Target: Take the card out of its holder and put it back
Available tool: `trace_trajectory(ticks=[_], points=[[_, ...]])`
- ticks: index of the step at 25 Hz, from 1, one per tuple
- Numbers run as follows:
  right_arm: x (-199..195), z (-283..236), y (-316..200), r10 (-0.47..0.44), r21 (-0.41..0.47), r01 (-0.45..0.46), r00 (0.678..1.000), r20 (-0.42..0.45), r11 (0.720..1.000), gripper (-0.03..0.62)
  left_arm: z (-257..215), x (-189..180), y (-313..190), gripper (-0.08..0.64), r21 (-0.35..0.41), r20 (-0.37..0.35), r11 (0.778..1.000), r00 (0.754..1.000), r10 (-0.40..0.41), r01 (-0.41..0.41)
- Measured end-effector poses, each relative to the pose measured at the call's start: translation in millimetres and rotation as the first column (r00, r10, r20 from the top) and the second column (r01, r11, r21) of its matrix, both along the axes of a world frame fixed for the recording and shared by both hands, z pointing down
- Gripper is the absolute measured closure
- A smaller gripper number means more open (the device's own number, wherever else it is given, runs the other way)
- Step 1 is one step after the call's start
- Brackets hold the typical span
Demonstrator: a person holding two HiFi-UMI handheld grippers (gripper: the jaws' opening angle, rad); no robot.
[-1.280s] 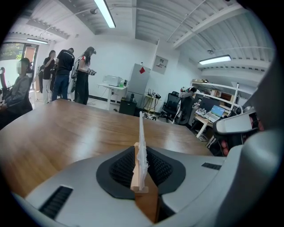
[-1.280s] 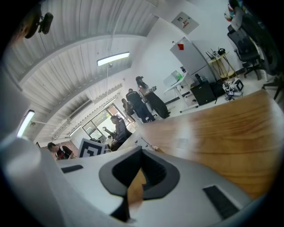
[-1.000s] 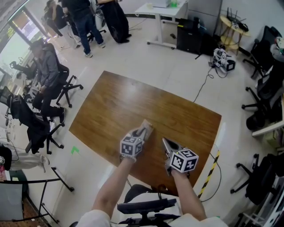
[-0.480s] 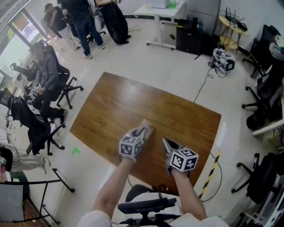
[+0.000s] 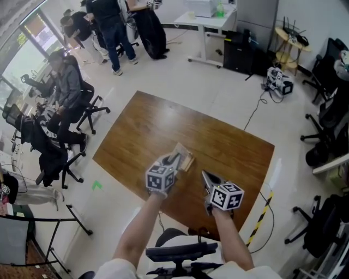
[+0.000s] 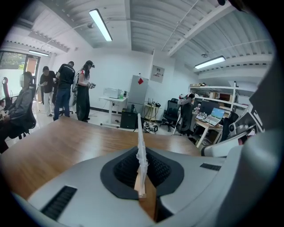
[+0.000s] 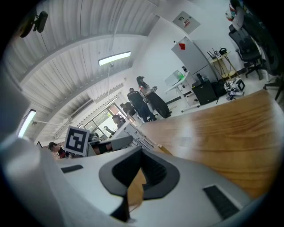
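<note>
A thin card holder (image 5: 184, 156), clear plastic with a tan edge, is held just above the wooden table (image 5: 229, 147). My left gripper (image 5: 175, 158) is shut on its near end. In the left gripper view the card holder (image 6: 140, 133) stands edge-on, pinched between the jaws of the left gripper (image 6: 141, 153). I cannot tell whether a card sits inside it. My right gripper (image 5: 205, 175) hovers a little to the right of the holder, apart from it, its jaws closed to a point with nothing between them. In the right gripper view the right gripper (image 7: 140, 152) looks towards the holder (image 7: 135, 133).
Seated people and office chairs (image 5: 82, 109) line the floor to the left. People stand at the back by a white desk (image 5: 204, 13). A cable (image 5: 253, 106) runs off the table's far right corner, and striped tape (image 5: 260, 210) marks the floor at its near right.
The head view has shifted slightly, so the table sits a bit lower in frame. Both grippers and the held holder keep almost the same places.
</note>
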State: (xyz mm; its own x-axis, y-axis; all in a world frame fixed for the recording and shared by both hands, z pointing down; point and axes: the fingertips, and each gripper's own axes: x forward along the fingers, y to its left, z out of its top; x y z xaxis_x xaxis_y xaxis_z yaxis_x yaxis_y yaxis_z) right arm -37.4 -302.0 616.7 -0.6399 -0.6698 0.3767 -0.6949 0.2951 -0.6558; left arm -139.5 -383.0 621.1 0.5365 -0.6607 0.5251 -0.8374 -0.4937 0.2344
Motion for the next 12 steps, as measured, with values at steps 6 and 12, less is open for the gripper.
trace_trajectory(ticks=[6, 12], points=[[-2.4, -5.9, 12.2, -0.013, 0.015, 0.013, 1.0, -0.008, 1.0, 0.581, -34.2, -16.5, 14.8, 0.545, 0.05, -0.062, 0.997, 0.996, -0.06, 0.063], [-6.3, -25.1, 27.9, -0.036, 0.045, 0.037, 0.999, -0.023, 0.998, 0.581, -70.5, -46.8, 49.6, 0.545, 0.027, -0.233, 0.974, 0.949, -0.214, 0.226]])
